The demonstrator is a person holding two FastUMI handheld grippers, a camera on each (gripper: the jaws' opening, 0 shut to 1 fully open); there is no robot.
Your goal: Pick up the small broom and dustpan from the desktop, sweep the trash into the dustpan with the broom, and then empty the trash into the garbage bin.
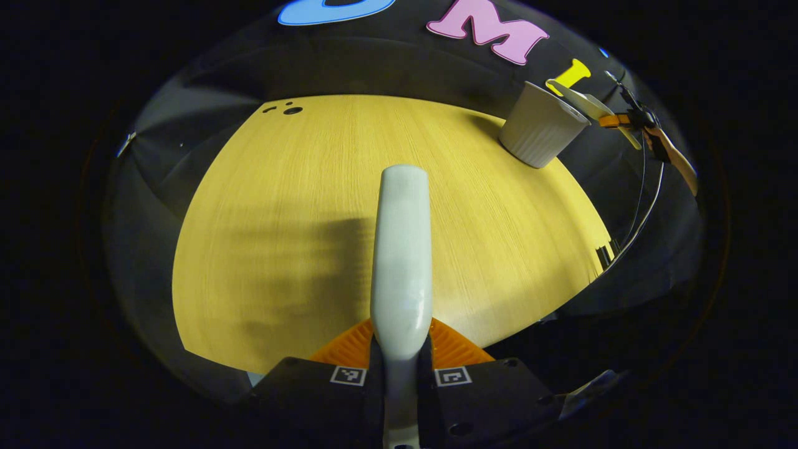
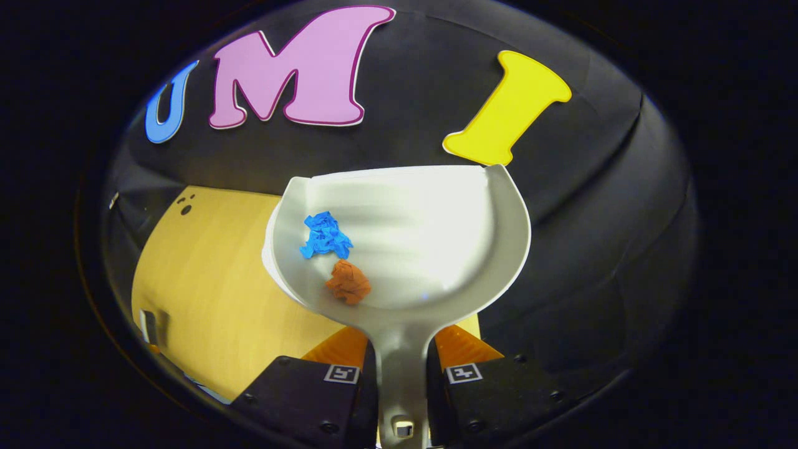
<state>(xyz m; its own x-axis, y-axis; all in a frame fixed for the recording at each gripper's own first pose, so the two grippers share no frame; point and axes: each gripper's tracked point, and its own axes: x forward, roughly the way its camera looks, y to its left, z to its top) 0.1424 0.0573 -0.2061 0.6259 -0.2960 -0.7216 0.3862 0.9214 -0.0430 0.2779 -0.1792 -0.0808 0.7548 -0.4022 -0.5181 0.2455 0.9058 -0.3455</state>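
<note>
My left gripper (image 1: 401,350) is shut on the small broom's white handle (image 1: 402,249), which points forward over the wooden desktop (image 1: 280,206); its bristles are hidden. The white ribbed garbage bin (image 1: 541,125) stands at the desktop's far right. Just past its rim hangs the white dustpan (image 1: 587,103), held by the other gripper (image 1: 642,118). In the right gripper view, my right gripper (image 2: 401,362) is shut on the dustpan's handle (image 2: 399,355). The pan (image 2: 430,224) is lifted above the desktop (image 2: 206,287) and holds a blue paper scrap (image 2: 324,236) and an orange paper scrap (image 2: 349,282).
Small dark holes (image 1: 292,110) mark the desktop's far left corner. A thin cable (image 1: 648,199) loops down beyond the desktop's right edge. The black cloth wall rises close behind the bin.
</note>
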